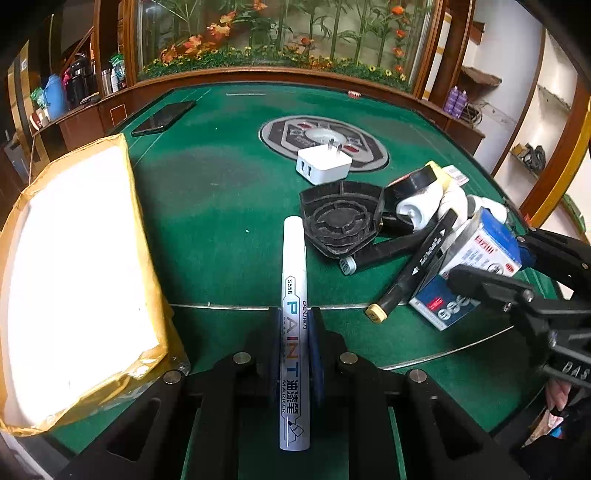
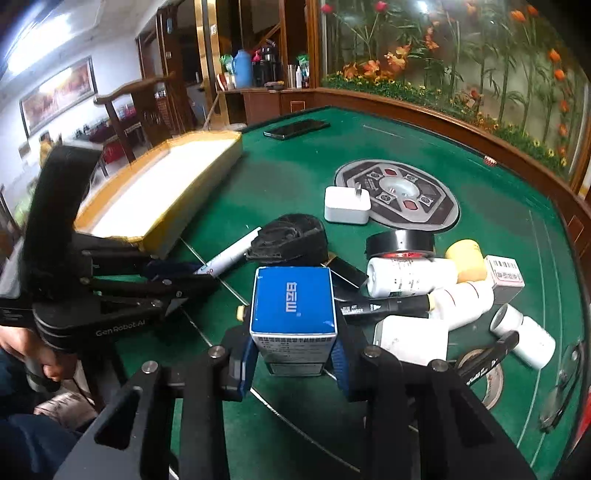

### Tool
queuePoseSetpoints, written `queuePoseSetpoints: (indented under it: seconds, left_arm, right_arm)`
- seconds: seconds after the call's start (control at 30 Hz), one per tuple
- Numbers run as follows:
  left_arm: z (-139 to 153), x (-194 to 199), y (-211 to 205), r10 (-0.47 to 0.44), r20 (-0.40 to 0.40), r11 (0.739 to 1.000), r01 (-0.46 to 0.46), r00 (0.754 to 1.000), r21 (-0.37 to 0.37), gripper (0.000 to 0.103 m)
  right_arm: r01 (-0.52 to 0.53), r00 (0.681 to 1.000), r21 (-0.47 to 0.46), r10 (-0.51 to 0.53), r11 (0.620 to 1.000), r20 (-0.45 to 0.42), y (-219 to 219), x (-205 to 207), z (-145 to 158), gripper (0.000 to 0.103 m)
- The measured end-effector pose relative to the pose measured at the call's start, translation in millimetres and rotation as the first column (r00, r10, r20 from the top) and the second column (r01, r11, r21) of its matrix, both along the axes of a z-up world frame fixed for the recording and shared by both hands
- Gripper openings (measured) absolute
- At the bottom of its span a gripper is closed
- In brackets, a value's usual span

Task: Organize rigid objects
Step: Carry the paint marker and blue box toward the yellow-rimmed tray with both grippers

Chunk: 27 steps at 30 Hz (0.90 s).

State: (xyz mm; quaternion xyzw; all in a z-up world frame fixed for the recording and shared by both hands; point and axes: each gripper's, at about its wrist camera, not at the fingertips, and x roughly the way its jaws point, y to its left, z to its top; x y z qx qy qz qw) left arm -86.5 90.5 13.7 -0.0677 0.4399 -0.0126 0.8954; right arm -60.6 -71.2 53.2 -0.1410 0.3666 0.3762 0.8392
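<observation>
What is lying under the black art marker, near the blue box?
In the right wrist view, the black art marker lies across a white bottle and over a flat black object. The blue box, held by the right gripper, covers its left end.

Green felt table (image 2: 303, 162), wood-framed glass panel of artificial flowers and bamboo (image 1: 280, 33) at 12 o'clock, wooden shelf of bottles (image 2: 258, 74) at 10, white walls.

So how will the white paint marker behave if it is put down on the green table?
The white paint marker looks stiff and light. Its round, smooth barrel would probably roll on the flat green table, and it may slip in the left gripper.
</observation>
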Motion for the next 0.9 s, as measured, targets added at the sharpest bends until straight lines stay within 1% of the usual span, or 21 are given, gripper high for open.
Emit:
queuePoseSetpoints:
  seconds: [0.07, 0.13, 0.17, 0.3, 0.4, 0.57, 0.7, 0.9]
  left_arm:
    - [4, -3, 2, 0.005, 0.015, 1.000, -0.005, 1.000, -0.013, 0.014]
    - [11, -7, 3, 0.004, 0.040, 1.000, -0.003, 0.999, -0.025, 0.014]
    - [16, -10, 4, 0.005, 0.058, 1.000, -0.003, 0.998, -0.030, 0.014]
    - [39, -24, 12, 0.024, 0.127, 0.999, -0.020, 0.992, -0.036, 0.014]
    - [57, -35, 26, 0.063, 0.170, 0.998, -0.057, 0.983, -0.038, 0.014]
    - [76, -52, 58, 0.145, 0.215, 0.989, -0.141, 0.966, -0.034, 0.014]
    - [83, -64, 77, 0.213, 0.241, 0.976, -0.219, 0.947, -0.004, 0.014]
    - [81, -75, 100, 0.316, 0.266, 0.937, -0.344, 0.911, 0.065, 0.014]
  right_arm:
    - [0.003, 1.000, 0.016, -0.003, 1.000, 0.007, -4, -1, 5, 0.033]
    - [-0.003, 1.000, 0.043, 0.003, 0.999, -0.006, -6, -1, 9, 0.033]
    - [-0.005, 1.000, 0.066, 0.006, 0.998, -0.018, -7, -1, 14, 0.033]
    - [-0.027, 0.999, 0.111, 0.032, 0.993, -0.042, -6, -1, 29, 0.033]
    - [-0.052, 0.994, 0.153, 0.066, 0.987, -0.083, -1, 7, 42, 0.033]
    - [-0.099, 0.986, 0.214, 0.125, 0.972, -0.108, 17, 12, 65, 0.033]
    - [-0.153, 0.980, 0.233, 0.179, 0.960, -0.091, 38, 7, 81, 0.033]
    - [-0.232, 0.965, 0.232, 0.253, 0.945, -0.068, 81, -4, 96, 0.033]
